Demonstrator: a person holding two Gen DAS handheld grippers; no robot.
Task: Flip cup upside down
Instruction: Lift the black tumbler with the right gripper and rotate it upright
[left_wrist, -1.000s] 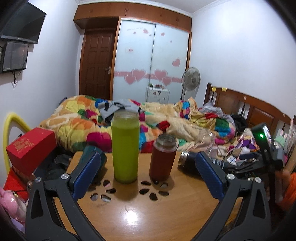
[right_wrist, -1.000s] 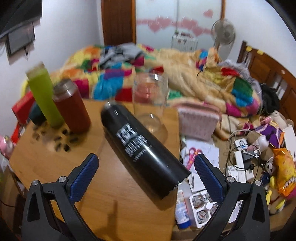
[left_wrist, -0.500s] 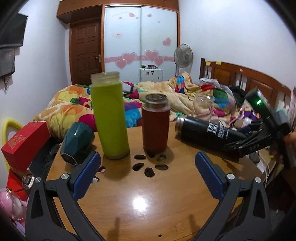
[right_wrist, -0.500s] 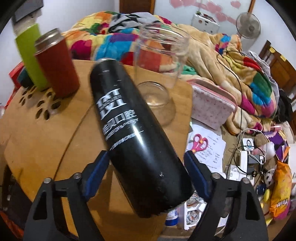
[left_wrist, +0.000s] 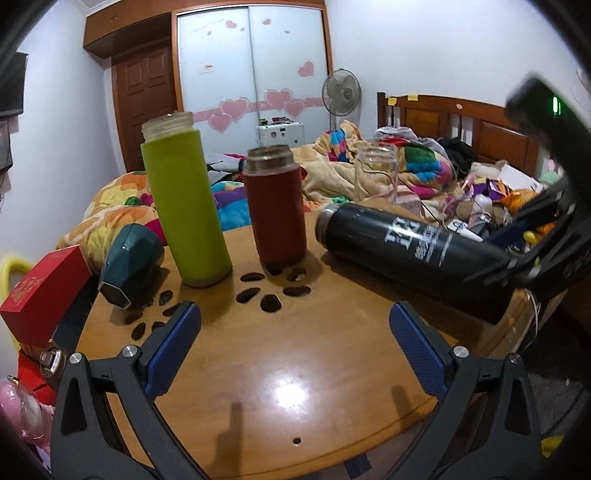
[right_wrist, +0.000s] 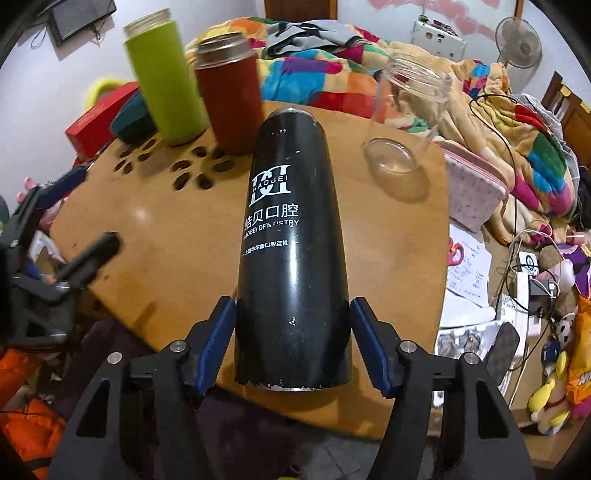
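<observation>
A black cup (right_wrist: 291, 236) with white lettering lies on its side on the round wooden table (right_wrist: 177, 258), its mouth pointing away from me. My right gripper (right_wrist: 293, 343) is shut on its base end, a blue pad on each side. The black cup also shows in the left wrist view (left_wrist: 406, 251) at the table's right edge, with the right gripper (left_wrist: 524, 251) on it. My left gripper (left_wrist: 295, 347) is open and empty above the table's near part.
A green cup (left_wrist: 184, 206), a red cup (left_wrist: 275, 214) and a clear glass cup (left_wrist: 375, 173) stand upright at the back. A teal cup (left_wrist: 129, 262) lies on its side at the left by a red box (left_wrist: 40, 295). A bed lies behind.
My right gripper has moved onto the black cup's base and closed on it. My left gripper has pulled back and turned slightly, staying open.
</observation>
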